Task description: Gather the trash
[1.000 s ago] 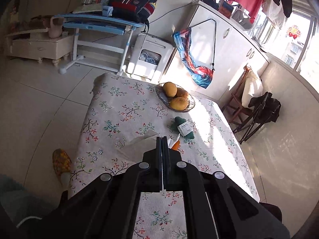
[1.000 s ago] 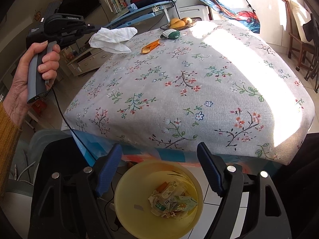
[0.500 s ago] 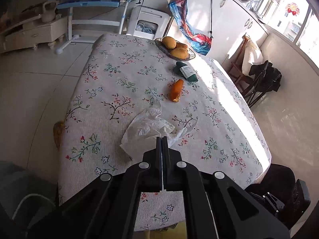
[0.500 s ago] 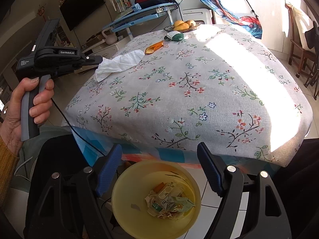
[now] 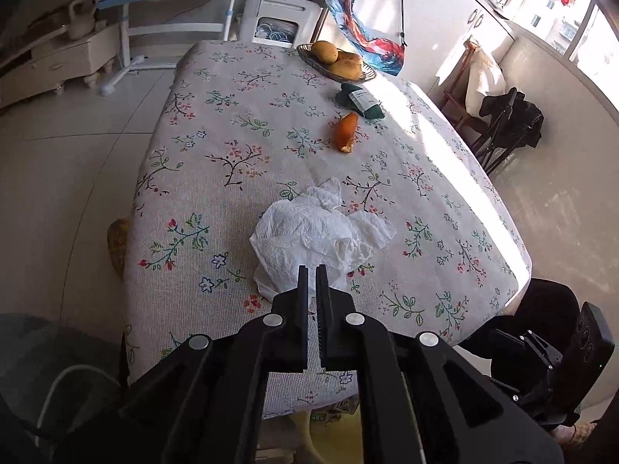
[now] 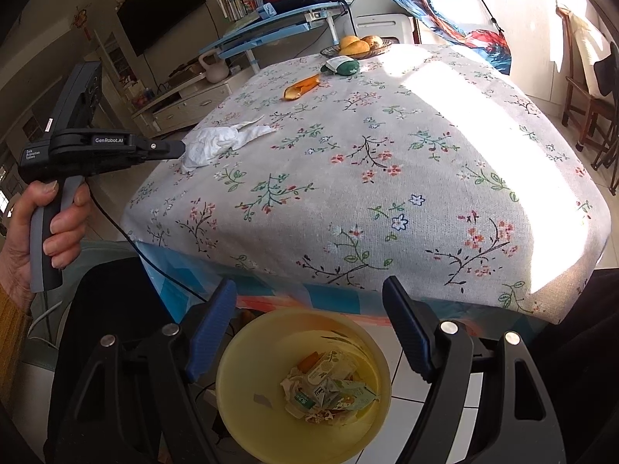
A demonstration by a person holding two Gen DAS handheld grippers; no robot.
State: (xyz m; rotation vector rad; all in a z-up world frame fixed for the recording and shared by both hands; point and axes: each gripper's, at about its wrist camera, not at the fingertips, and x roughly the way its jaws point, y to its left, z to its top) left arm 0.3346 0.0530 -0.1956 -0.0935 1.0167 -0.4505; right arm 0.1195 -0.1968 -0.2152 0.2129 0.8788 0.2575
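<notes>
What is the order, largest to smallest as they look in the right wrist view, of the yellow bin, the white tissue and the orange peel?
1. Yellow bin, though it is nearest the camera.
2. White tissue.
3. Orange peel, farthest away.

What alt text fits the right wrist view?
The right hand-held gripper, jaws wide open, points at a yellow bin of scraps below a floral-clothed table. At left, a hand holds the left hand-held gripper, tip at a crumpled white tissue on the table; its jaws have just been opening, and nothing clearly sits between them.
</notes>
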